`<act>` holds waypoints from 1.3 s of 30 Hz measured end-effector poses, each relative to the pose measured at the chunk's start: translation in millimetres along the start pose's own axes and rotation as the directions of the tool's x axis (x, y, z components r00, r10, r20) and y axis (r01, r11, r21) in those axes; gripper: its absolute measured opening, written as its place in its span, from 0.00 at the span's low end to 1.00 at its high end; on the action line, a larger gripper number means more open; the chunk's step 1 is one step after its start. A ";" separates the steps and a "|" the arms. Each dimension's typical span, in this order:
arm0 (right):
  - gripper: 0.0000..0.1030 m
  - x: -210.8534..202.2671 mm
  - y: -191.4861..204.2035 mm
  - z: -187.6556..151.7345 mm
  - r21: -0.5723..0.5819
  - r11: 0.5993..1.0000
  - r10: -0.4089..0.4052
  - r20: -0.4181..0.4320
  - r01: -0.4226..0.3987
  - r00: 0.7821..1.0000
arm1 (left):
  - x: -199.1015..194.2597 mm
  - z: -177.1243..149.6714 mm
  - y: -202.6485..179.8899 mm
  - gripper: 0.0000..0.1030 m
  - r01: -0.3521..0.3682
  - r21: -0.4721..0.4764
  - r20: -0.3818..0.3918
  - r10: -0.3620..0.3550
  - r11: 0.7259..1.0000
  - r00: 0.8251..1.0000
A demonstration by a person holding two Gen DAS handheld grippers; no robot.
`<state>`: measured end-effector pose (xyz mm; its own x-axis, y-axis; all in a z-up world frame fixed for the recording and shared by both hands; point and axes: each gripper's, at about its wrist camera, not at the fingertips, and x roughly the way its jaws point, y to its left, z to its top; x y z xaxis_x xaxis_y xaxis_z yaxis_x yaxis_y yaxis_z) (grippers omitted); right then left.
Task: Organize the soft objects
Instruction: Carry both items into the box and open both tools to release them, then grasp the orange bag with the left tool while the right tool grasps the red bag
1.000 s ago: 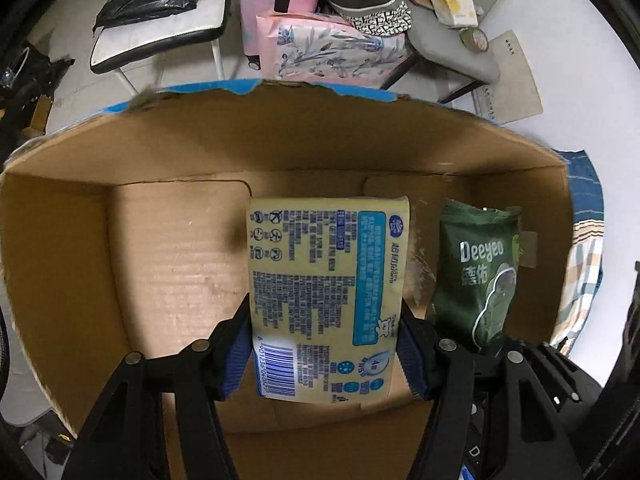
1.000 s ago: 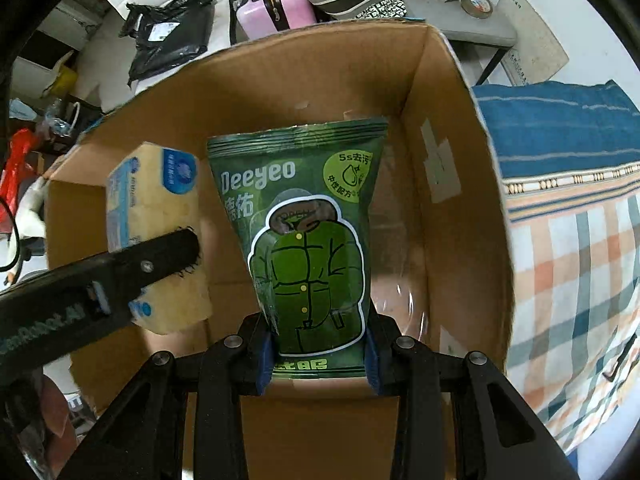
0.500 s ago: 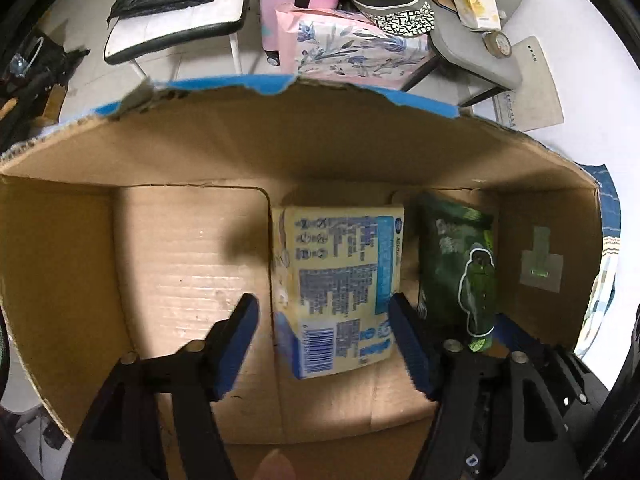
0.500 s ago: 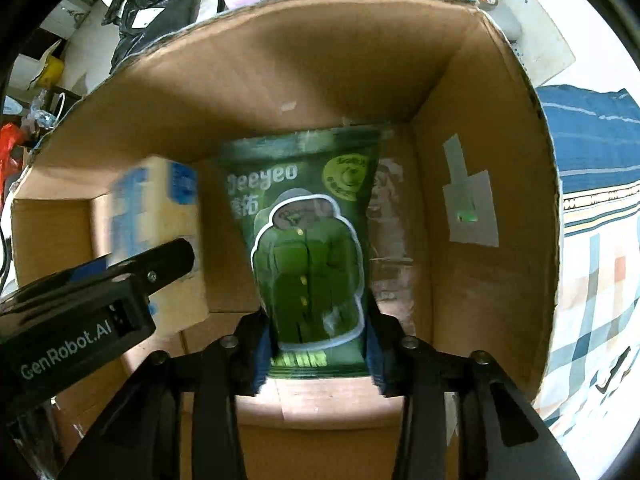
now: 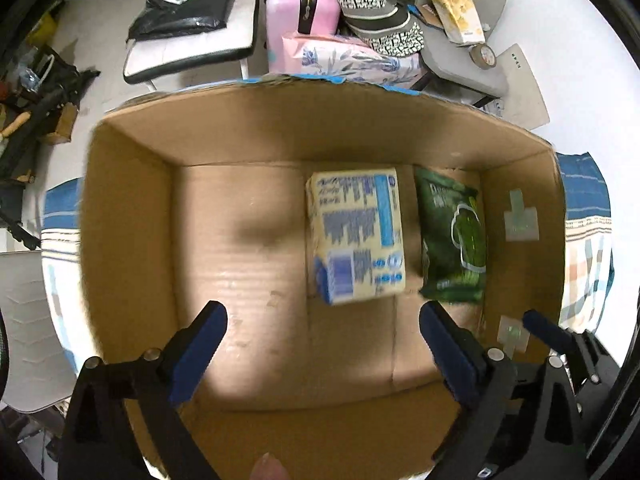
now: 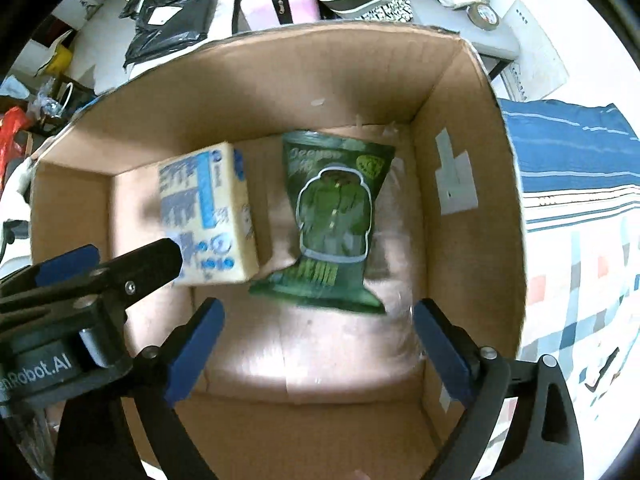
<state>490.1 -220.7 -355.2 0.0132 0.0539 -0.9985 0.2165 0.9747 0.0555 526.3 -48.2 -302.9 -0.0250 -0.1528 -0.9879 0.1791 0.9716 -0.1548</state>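
Your left gripper (image 5: 322,322) fingers apart, yellow pack (image 5: 356,238) just ahead in box (image 5: 128,216). Your right gripper (image 6: 316,320) fingers apart, green pouch (image 6: 334,216) ahead.

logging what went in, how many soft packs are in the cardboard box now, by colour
yellow pack: 1
green pouch: 1
total: 2, both lying inside the cardboard box; the left gripper and the right gripper are open above them

White floor (image 5: 100,32), pink suitcase (image 5: 298,12), grey chair (image 5: 464,60), plaid cloth (image 6: 580,240)
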 end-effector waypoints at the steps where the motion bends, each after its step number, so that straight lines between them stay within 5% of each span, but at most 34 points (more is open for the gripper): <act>1: 0.99 -5.0 1.9 -5.8 -0.001 1.000 0.000 0.003 0.000 1.000 | -5.6 -6.5 0.3 0.96 -0.013 0.001 0.017 0.013 1.000 1.000; 14: 0.99 -77.2 28.5 -96.7 -0.050 0.996 -0.066 0.124 0.072 0.990 | -96.3 -109.0 -8.7 0.96 -0.124 0.008 0.249 0.118 0.992 0.961; 24: 0.99 -151.1 19.2 -154.8 -0.077 0.997 -0.010 0.228 0.028 0.974 | -148.4 -185.1 -8.5 0.96 -0.129 -0.023 0.349 0.128 0.991 0.928; 27: 0.99 -153.8 3.8 -175.8 -0.068 0.998 -0.003 0.214 0.018 0.977 | -132.9 -219.0 -5.9 0.96 -0.157 -0.046 0.328 0.164 0.986 0.930; 34: 1.00 -80.4 -61.8 -230.2 0.009 0.997 -0.074 0.039 0.073 0.997 | -40.5 -272.4 11.9 0.96 -0.152 -0.109 0.111 0.164 0.982 0.980; 39: 1.00 -9.4 -108.7 -250.3 0.074 0.990 -0.117 -0.080 0.123 0.990 | 15.7 -285.2 31.8 0.96 -0.235 -0.121 -0.016 0.235 0.964 0.972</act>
<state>222.2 -272.8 -352.1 -0.0905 -0.0433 -0.9950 0.2878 0.9553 -0.0677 251.1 31.9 -324.2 0.0023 0.0829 -0.9966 0.0600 0.9948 0.0828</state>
